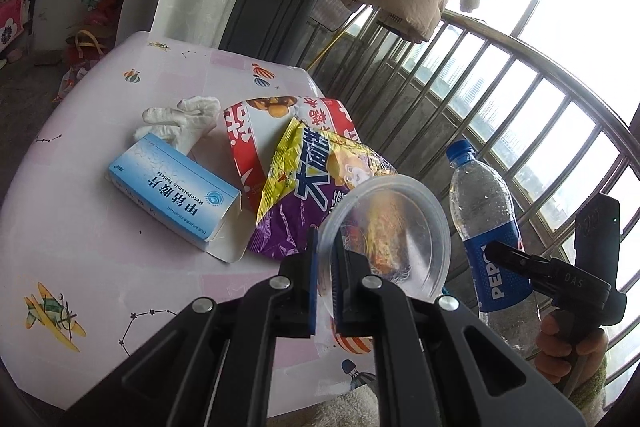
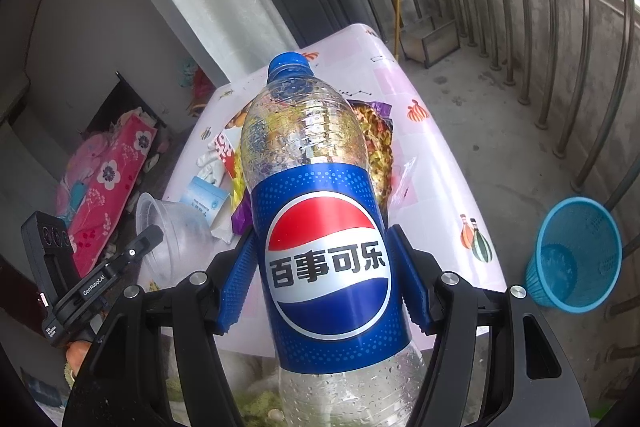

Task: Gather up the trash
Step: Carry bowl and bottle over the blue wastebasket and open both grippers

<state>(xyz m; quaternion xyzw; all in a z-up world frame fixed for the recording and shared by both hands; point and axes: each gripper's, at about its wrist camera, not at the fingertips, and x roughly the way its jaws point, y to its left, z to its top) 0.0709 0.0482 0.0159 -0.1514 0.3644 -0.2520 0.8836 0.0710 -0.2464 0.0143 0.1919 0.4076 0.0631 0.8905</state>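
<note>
Two grippers are both loaded as we look across the pink table (image 1: 80,227). Our left gripper (image 1: 326,251) is pinched narrow on the rim of a clear plastic cup (image 1: 392,227), which hangs tilted on its side above the near edge of the table, mouth turned toward the camera. Our right gripper (image 2: 324,259) is clamped around the blue label of an empty Pepsi bottle (image 2: 320,227); its blue pads (image 2: 240,275) press against both sides, and the bottle is off the table, its blue cap pointing away from us over the tabletop. From the left wrist view the same bottle (image 1: 486,227) shows just past the table's right edge, upright. On the table itself lie a blue medicine box (image 1: 176,191) with one end flap open, a crumpled white tissue (image 1: 180,123) touching the box's far side, a red and white wrapper (image 1: 248,143) near the table's middle, and a yellow and purple snack bag (image 1: 304,187) overlapping that wrapper. Off the table's right side, on the concrete floor, stands a blue mesh waste basket (image 2: 576,255).
</note>
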